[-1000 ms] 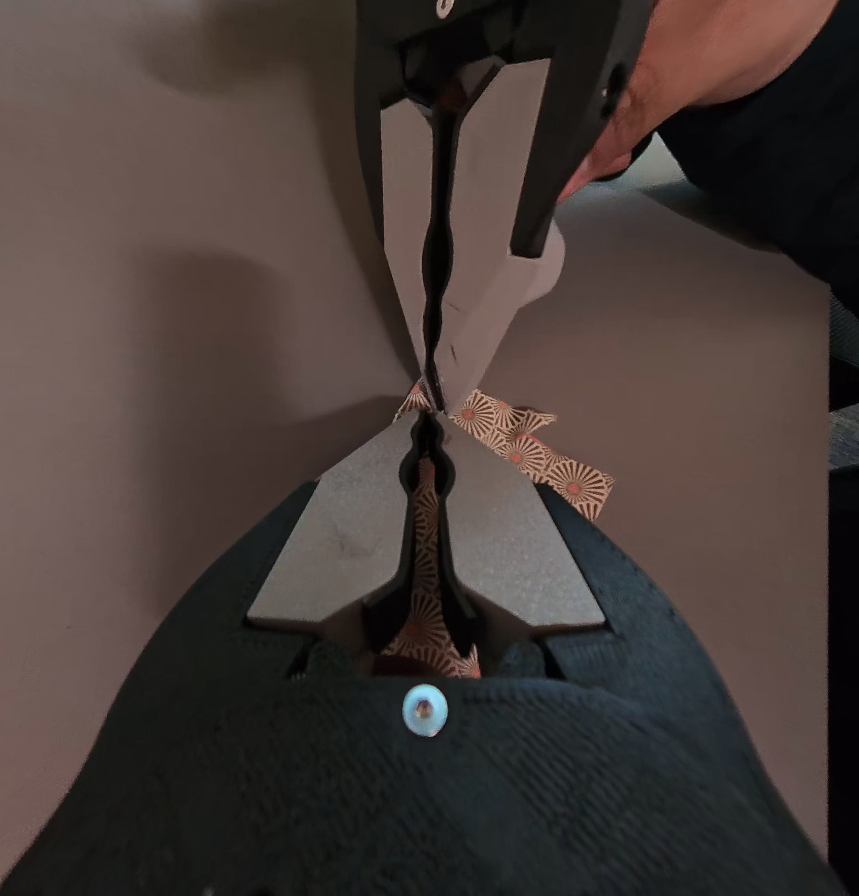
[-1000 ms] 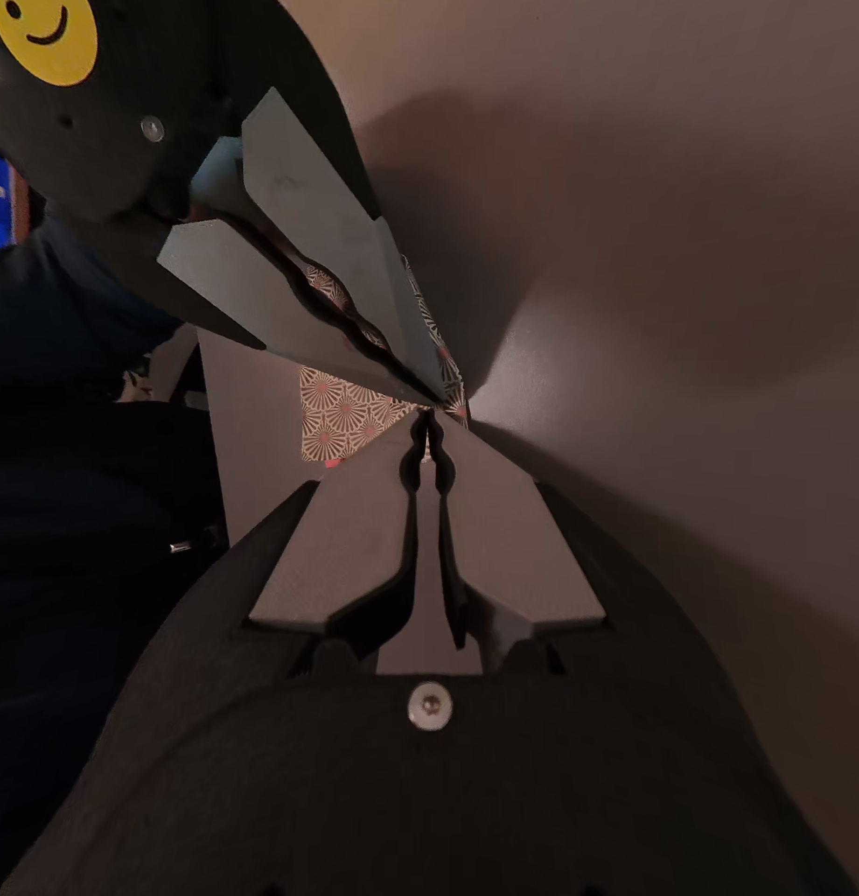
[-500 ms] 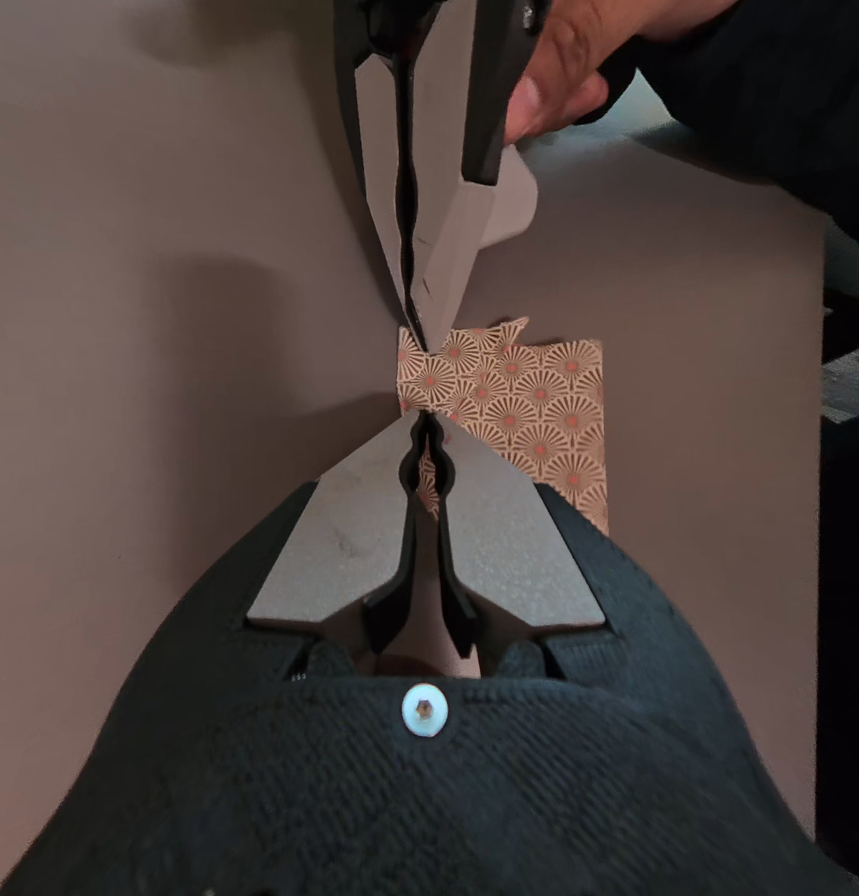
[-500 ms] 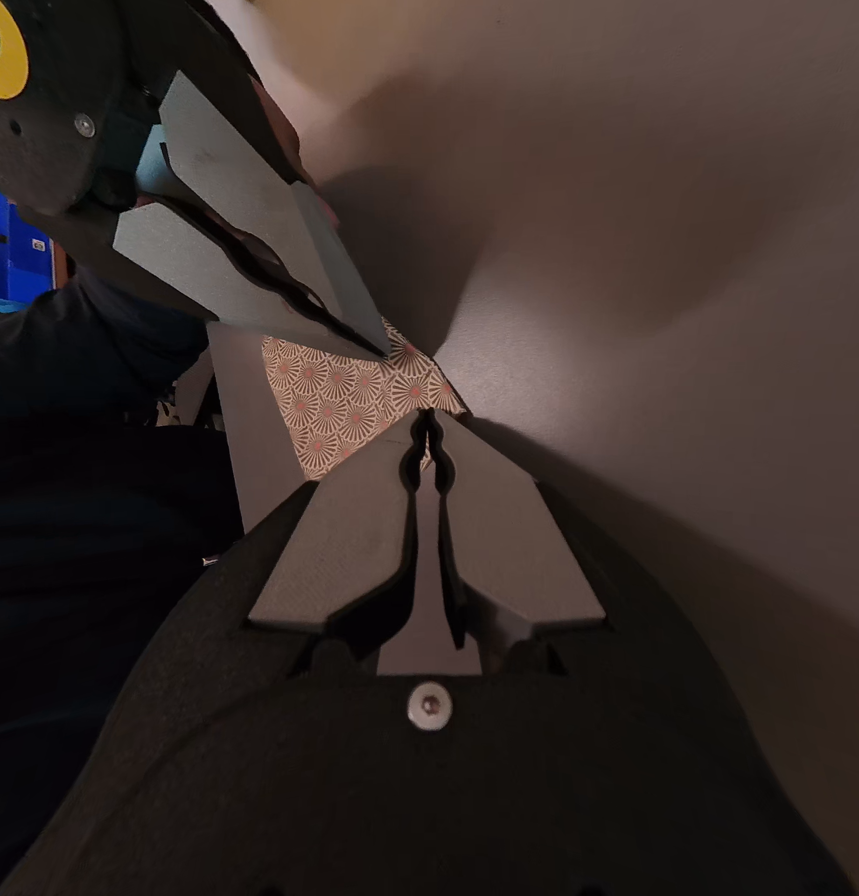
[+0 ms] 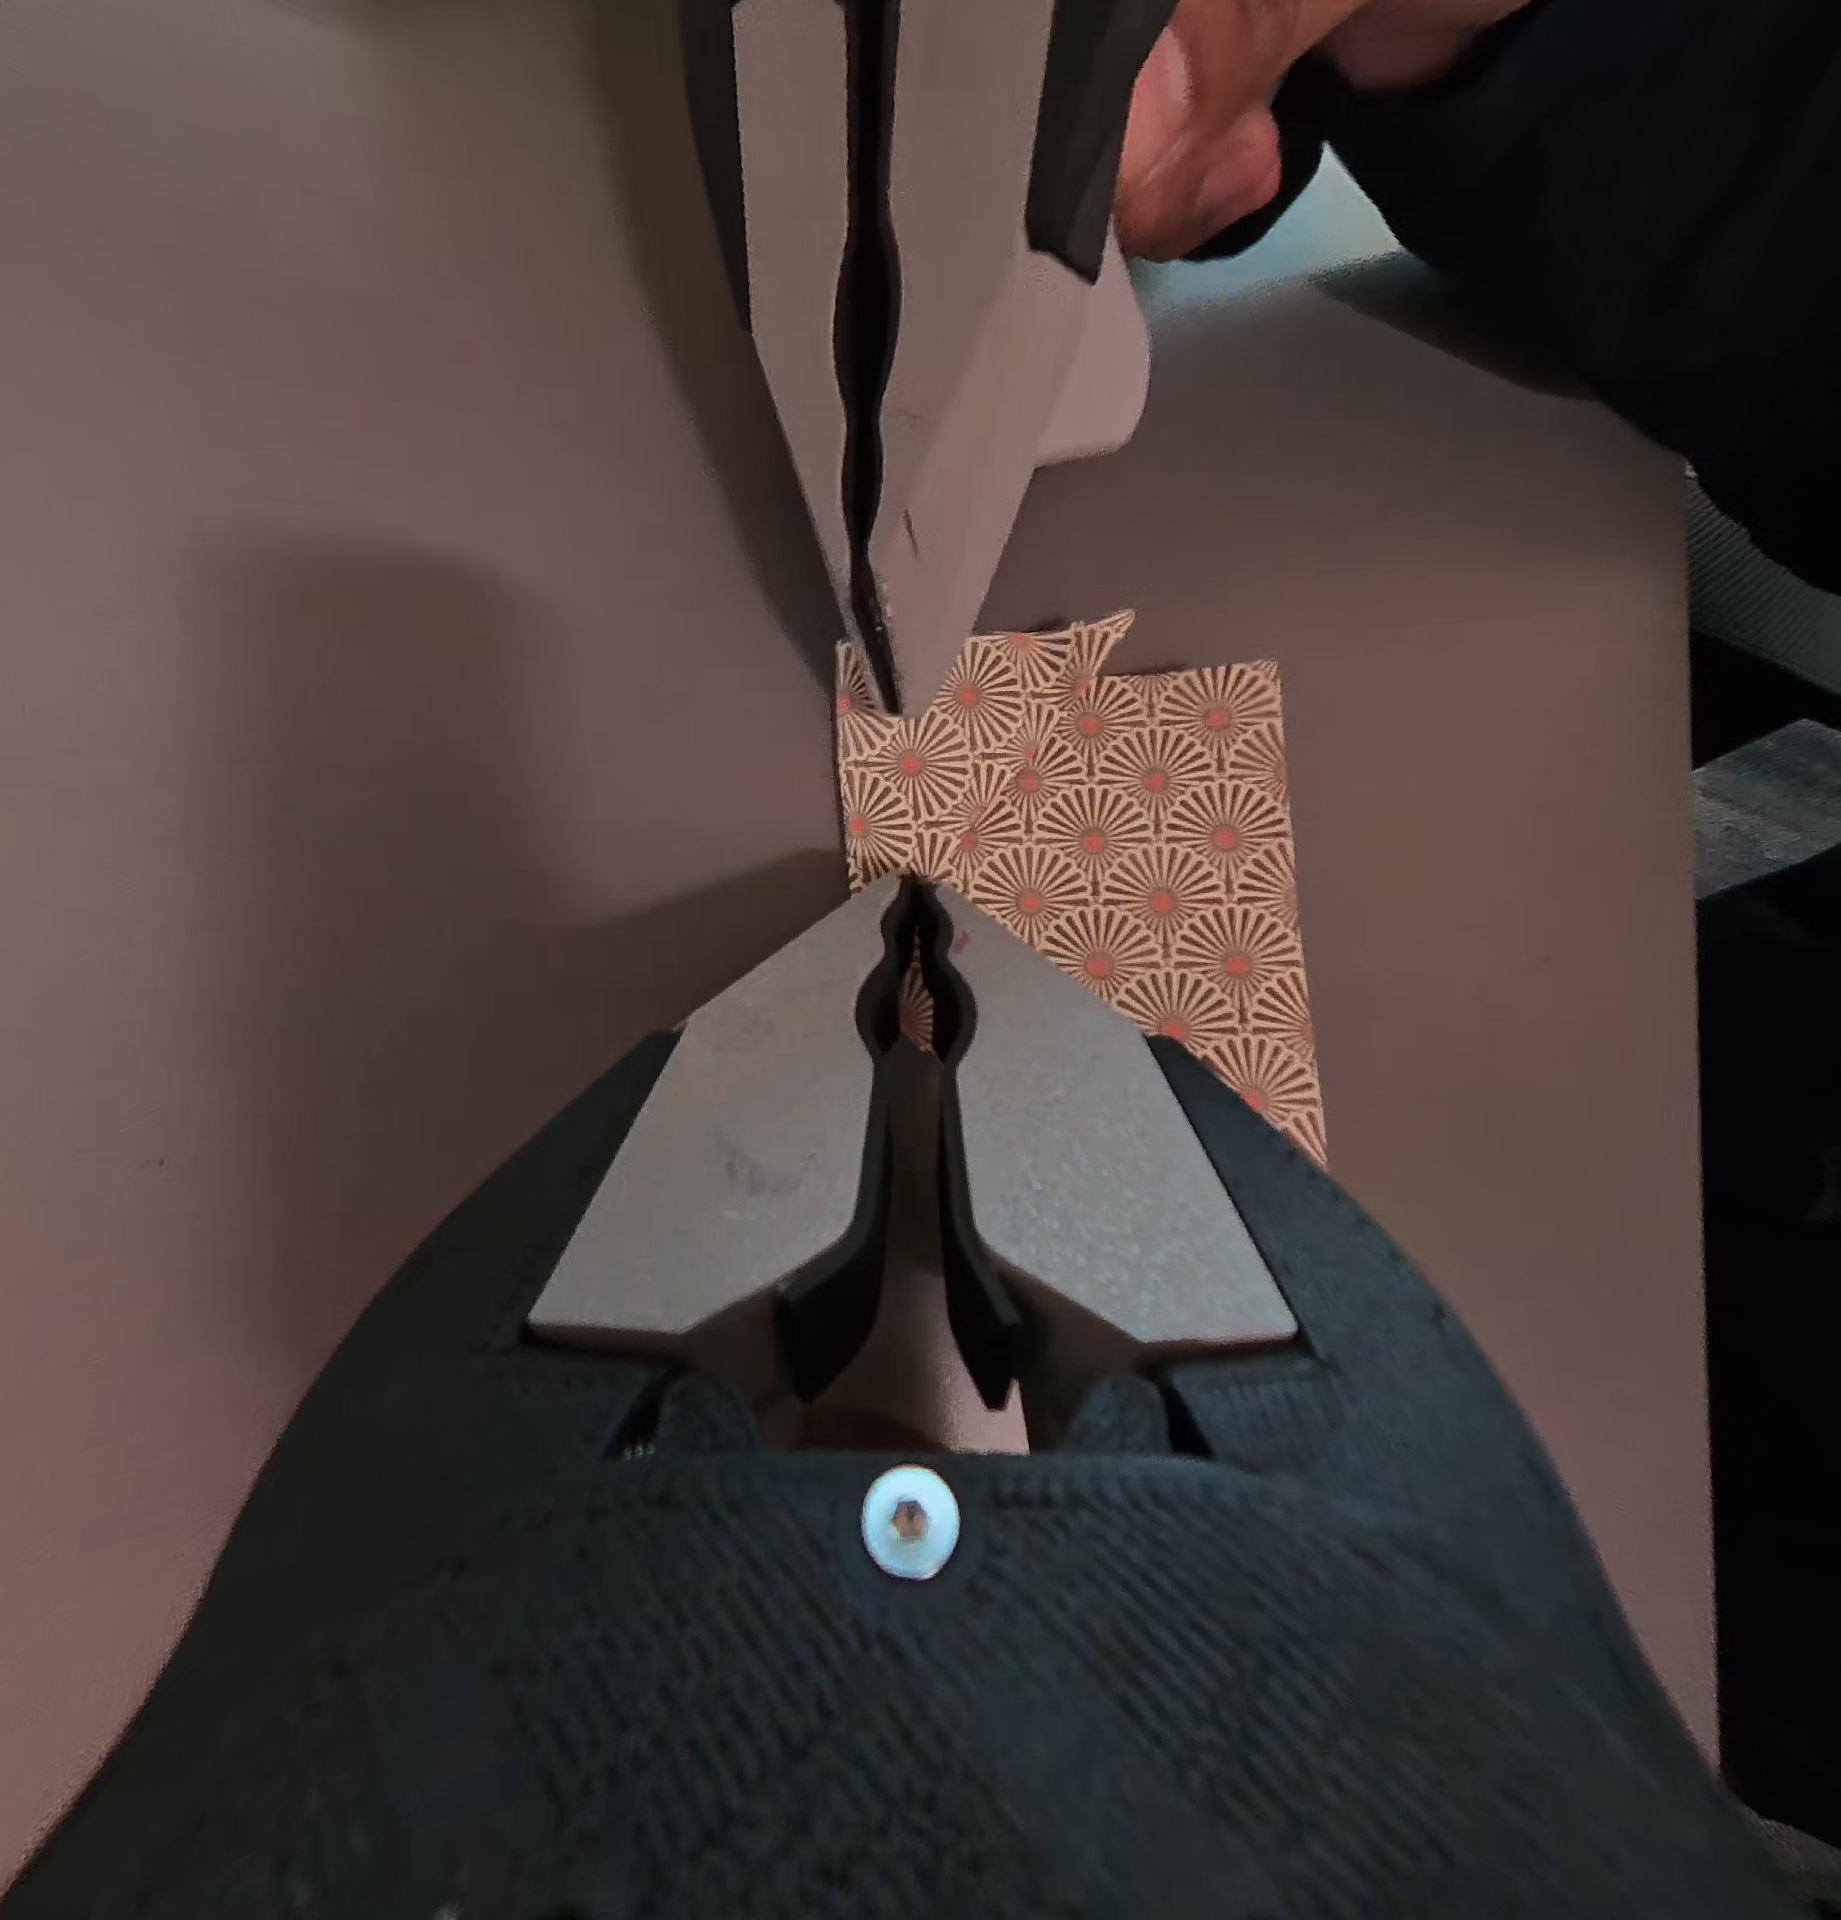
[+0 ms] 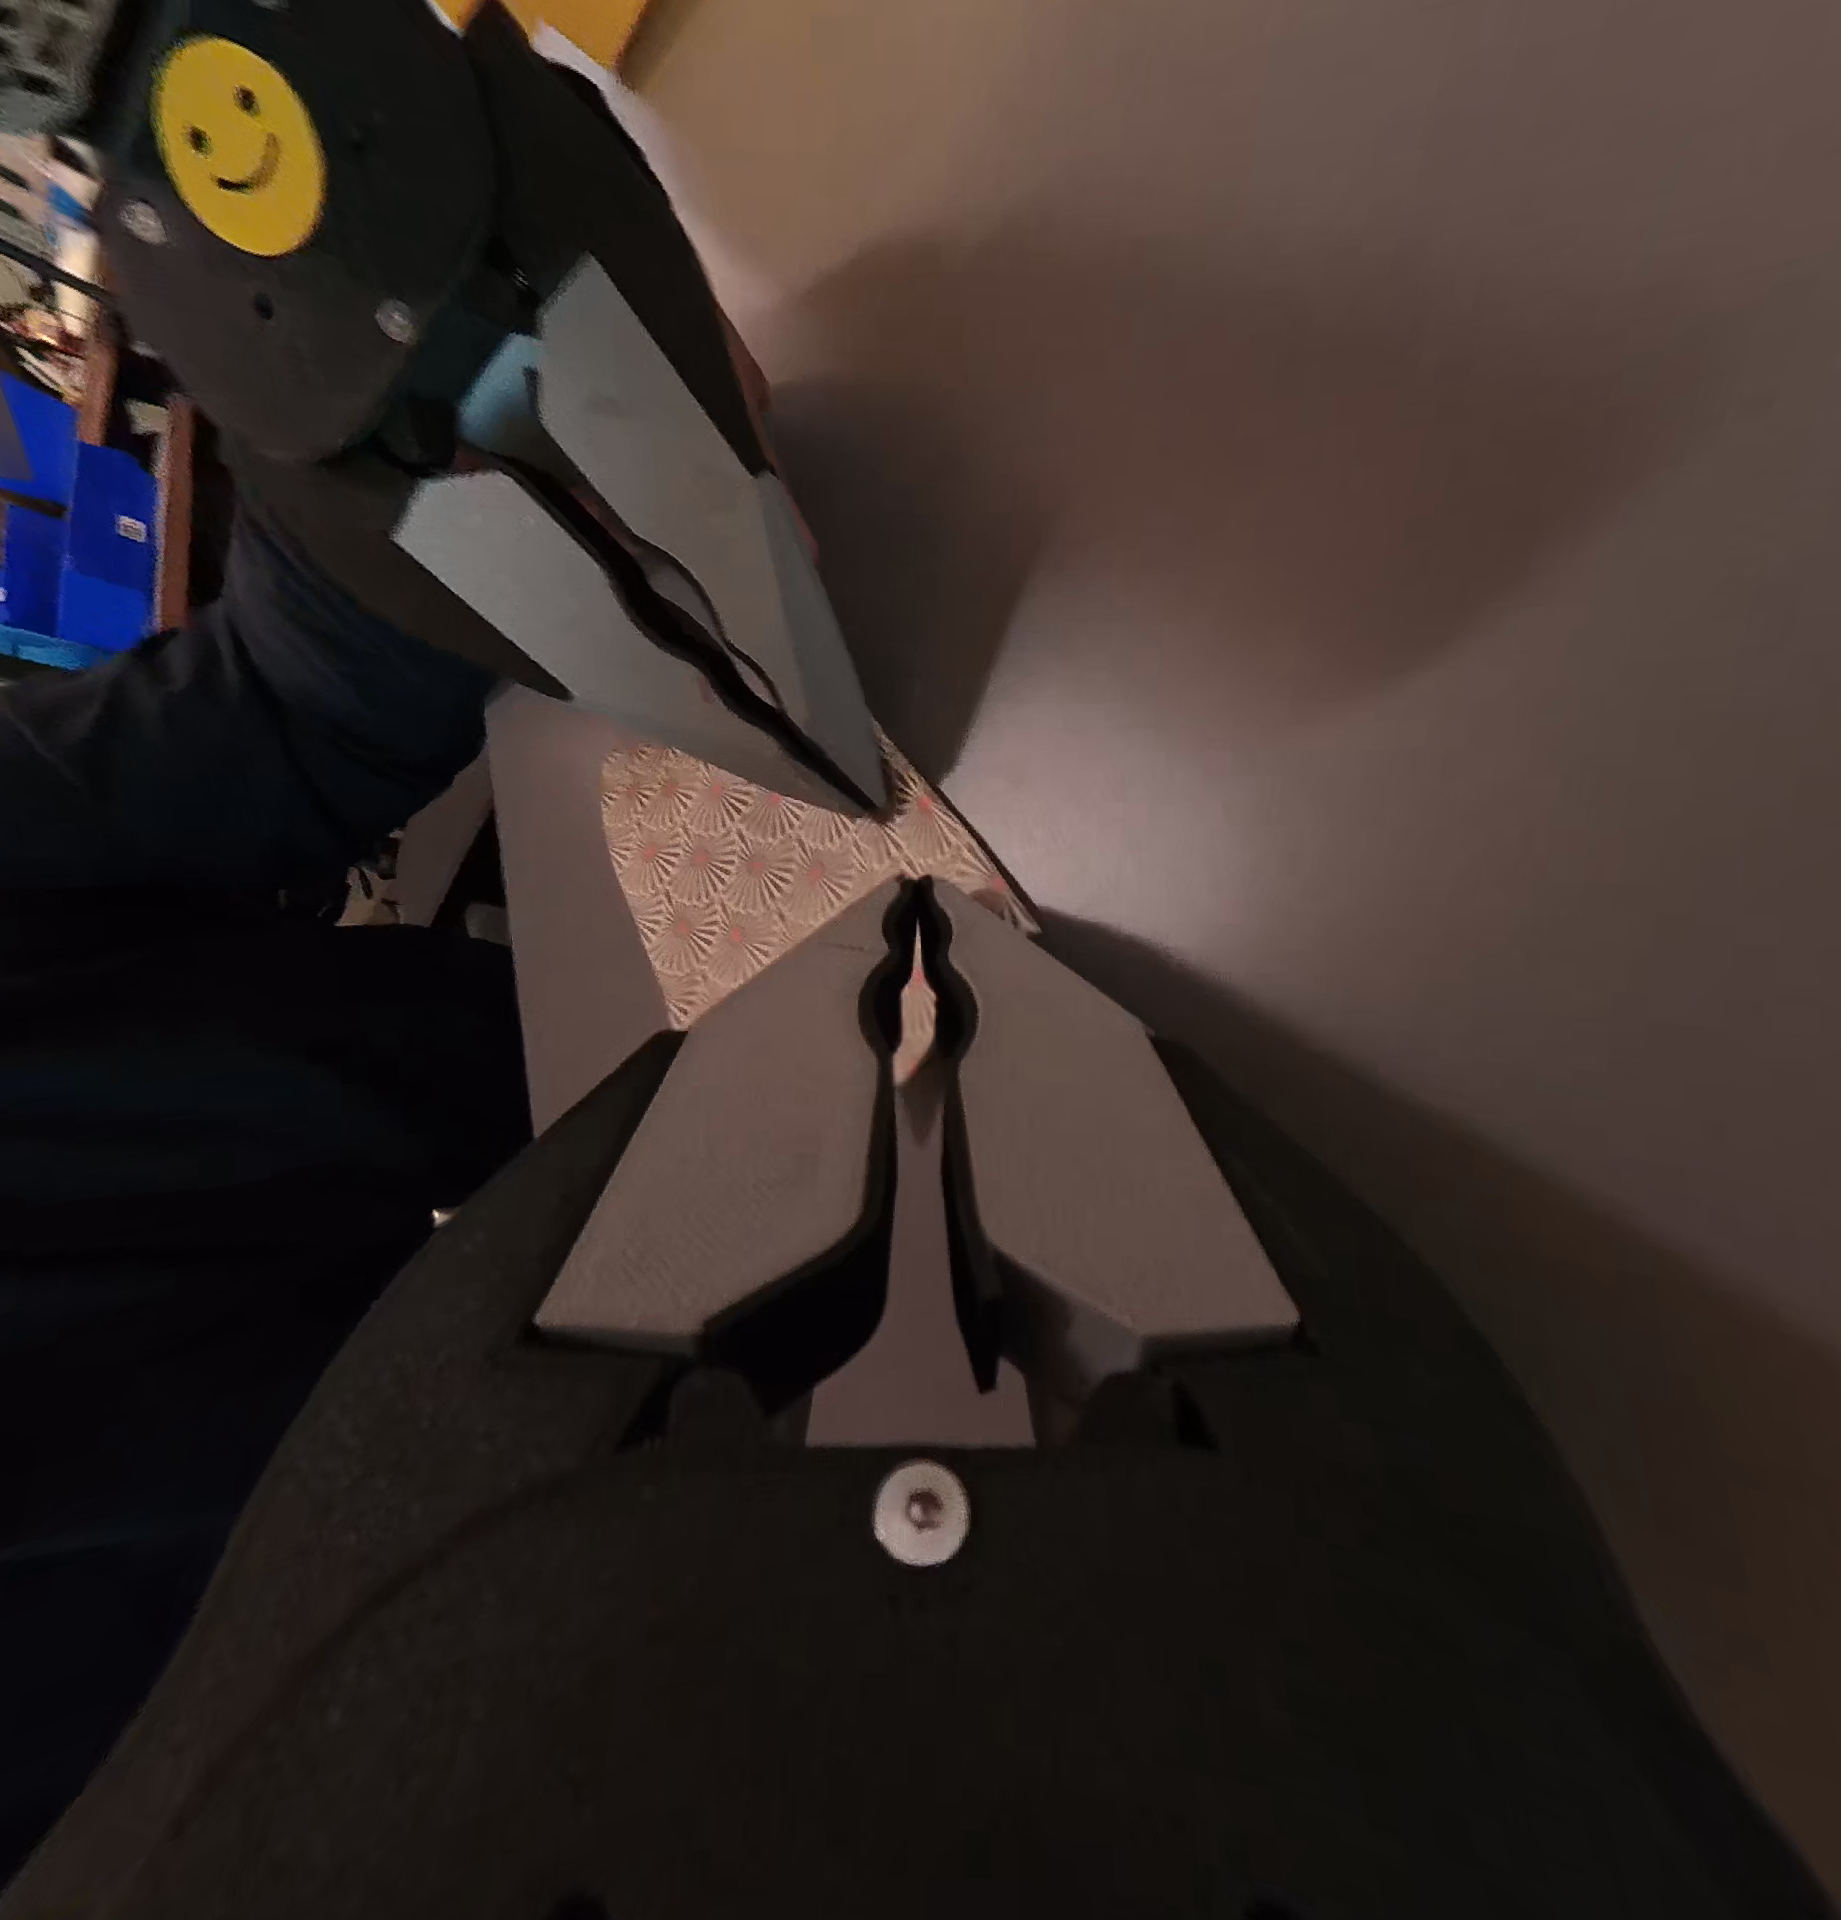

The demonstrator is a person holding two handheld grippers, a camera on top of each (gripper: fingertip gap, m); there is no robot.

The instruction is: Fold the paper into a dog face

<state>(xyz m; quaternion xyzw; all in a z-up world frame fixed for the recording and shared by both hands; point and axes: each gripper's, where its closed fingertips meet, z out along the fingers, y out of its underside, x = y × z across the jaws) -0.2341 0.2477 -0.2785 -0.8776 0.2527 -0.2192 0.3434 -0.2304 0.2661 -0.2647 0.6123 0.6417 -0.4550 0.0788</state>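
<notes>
Pinching paper [image 5: 1092, 821] at two spots: left gripper [image 5: 916, 894] clenched on its 6 o'clock corner, right gripper [image 5: 880, 675] clenched on edge at 12 o'clock. Paper lies on surface [image 5: 376, 727], patterned side up, partly folded, small flap poking out at 12 o'clock.

Handling, judged: light, thin, limp; creases and tears easily, slides on smooth surface. Best held at corners or edges with fingers [image 6: 791, 1091] flat, one side pinned while other folds.

Count: one paper, two grippers, one bare hand [image 5: 1196, 135] on right gripper.
</notes>
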